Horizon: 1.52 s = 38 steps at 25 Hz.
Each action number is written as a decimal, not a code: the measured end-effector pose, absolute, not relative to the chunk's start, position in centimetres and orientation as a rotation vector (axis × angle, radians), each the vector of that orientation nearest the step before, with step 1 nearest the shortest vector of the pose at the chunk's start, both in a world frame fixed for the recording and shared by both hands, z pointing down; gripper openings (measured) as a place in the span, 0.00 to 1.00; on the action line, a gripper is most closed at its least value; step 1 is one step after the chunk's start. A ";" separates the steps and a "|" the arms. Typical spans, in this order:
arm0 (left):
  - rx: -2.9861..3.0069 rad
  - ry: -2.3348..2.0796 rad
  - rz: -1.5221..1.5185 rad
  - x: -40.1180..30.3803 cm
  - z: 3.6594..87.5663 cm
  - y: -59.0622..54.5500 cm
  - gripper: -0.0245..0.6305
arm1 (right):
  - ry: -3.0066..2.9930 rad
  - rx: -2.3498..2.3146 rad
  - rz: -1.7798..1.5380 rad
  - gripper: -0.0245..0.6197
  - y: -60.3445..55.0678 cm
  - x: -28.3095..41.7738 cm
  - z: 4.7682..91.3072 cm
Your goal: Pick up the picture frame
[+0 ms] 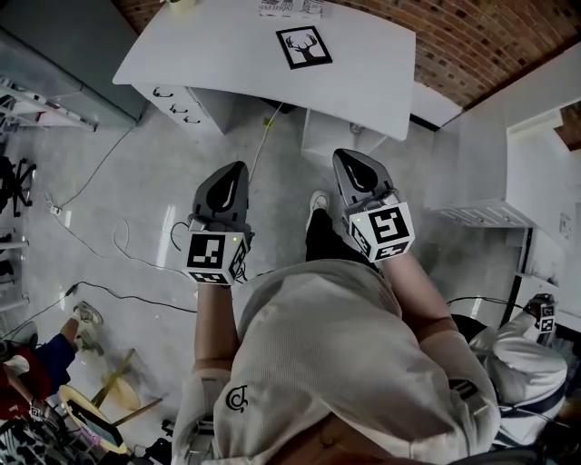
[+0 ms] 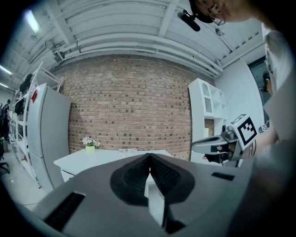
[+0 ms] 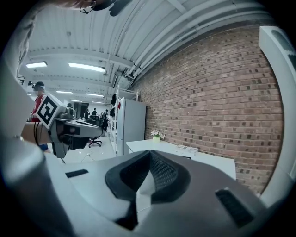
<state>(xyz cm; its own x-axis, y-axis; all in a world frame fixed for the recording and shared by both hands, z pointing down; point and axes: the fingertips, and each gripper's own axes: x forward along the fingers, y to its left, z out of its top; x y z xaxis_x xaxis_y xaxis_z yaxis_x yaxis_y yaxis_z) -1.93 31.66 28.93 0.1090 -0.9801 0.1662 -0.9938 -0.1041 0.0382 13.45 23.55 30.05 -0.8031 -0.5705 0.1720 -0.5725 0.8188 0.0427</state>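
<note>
Picture frame: a black rectangular picture frame point(image 1: 304, 46) with a white mat and a black silhouette of an antlered deer's head. From above you see its whole face, turned a little askew to the counter's edges.
Where it lies: flat on the white counter point(image 1: 218, 54) with a curved front edge, on the right part of the top and closer to the front edge than to the wall. Nothing touches it, and it is well apart from both of your grippers.
Left gripper: your grey left gripper point(image 1: 240, 165) hangs over the floor, short of the counter, and points toward it. Its jaws are pressed together with nothing between them.
Right gripper: your grey right gripper point(image 1: 338, 153) is beside the left one, also short of the counter and aimed at it. Its jaws are likewise pressed together and empty.
Also on the counter: a small pale-green pot of white flowers point(image 2: 89, 144) stands at the far left corner. A few small flat white items point(image 1: 290, 7) lie by the far edge, beyond the frame.
Under the counter: white drawers with dark handles point(image 1: 177, 102) sit at the left end.
Behind the counter: a red brick wall point(image 2: 129, 106).
Floor: a pale glossy floor point(image 1: 136, 200) with thin cables, among them a yellow cable point(image 1: 263, 136) that runs from under the counter.
</note>
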 end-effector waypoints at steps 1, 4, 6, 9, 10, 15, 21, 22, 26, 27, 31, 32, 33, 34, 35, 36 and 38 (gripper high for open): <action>2.223 -2.008 0.151 -2.2 29.0 30.3 0.06 | -2.827 0.893 0.022 0.05 21.9 13.2 30.0; 2.200 -2.032 0.150 -2.9 28.9 25.4 0.06 | -2.830 0.867 0.025 0.05 16.8 12.4 30.1; 2.177 -2.047 0.136 -3.4 28.8 21.9 0.06 | -2.822 0.854 0.040 0.05 13.3 12.2 30.4; 2.157 -2.057 0.126 -3.9 28.8 16.9 0.06 | -2.813 0.843 0.078 0.05 8.1 12.0 30.8; 2.154 -2.063 0.127 -4.0 28.8 15.3 0.06 | -2.811 0.836 0.082 0.05 6.4 11.9 30.9; 2.112 -2.096 0.130 -5.0 29.3 8.3 0.06 | -2.792 0.791 0.094 0.05 -0.8 10.8 32.2; 2.103 -2.093 0.126 -5.6 29.9 2.7 0.06 | -2.732 0.757 0.177 0.05 -7.3 9.5 34.5; 2.094 -2.098 0.130 -5.9 30.2 2.2 0.06 | -2.714 0.743 0.192 0.05 -8.0 9.2 35.1; 2.064 -2.089 0.160 -7.4 31.8 -0.3 0.06 | -2.658 0.693 0.220 0.05 -10.3 7.5 37.2; 2.072 -2.069 0.154 -7.6 32.2 -1.0 0.06 | -2.649 0.693 0.226 0.05 -11.0 7.1 37.6; 2.121 -1.989 0.132 -8.9 33.9 -4.4 0.06 | -2.621 0.709 0.255 0.05 -13.7 5.3 39.0; 2.134 -1.971 0.132 -9.3 34.2 -5.4 0.06 | -2.612 0.715 0.263 0.05 -14.4 4.8 39.4; 2.148 -1.952 0.136 -9.6 34.5 -6.4 0.06 | -2.602 0.723 0.273 0.05 -15.1 4.4 39.8; 2.162 -1.934 0.142 -9.9 34.8 -7.4 0.06 | -2.590 0.730 0.286 0.05 -15.9 3.9 40.2; 2.172 -1.916 0.147 -10.4 35.1 -8.4 0.06 | -2.576 0.737 0.301 0.05 -16.6 3.4 40.7; 2.180 -1.902 0.150 -10.9 35.3 -9.3 0.06 | -2.560 0.742 0.315 0.05 -17.3 2.9 41.1; 2.198 -1.894 0.149 -12.1 35.6 -11.2 0.06 | -2.524 0.739 0.332 0.05 -18.7 1.8 42.3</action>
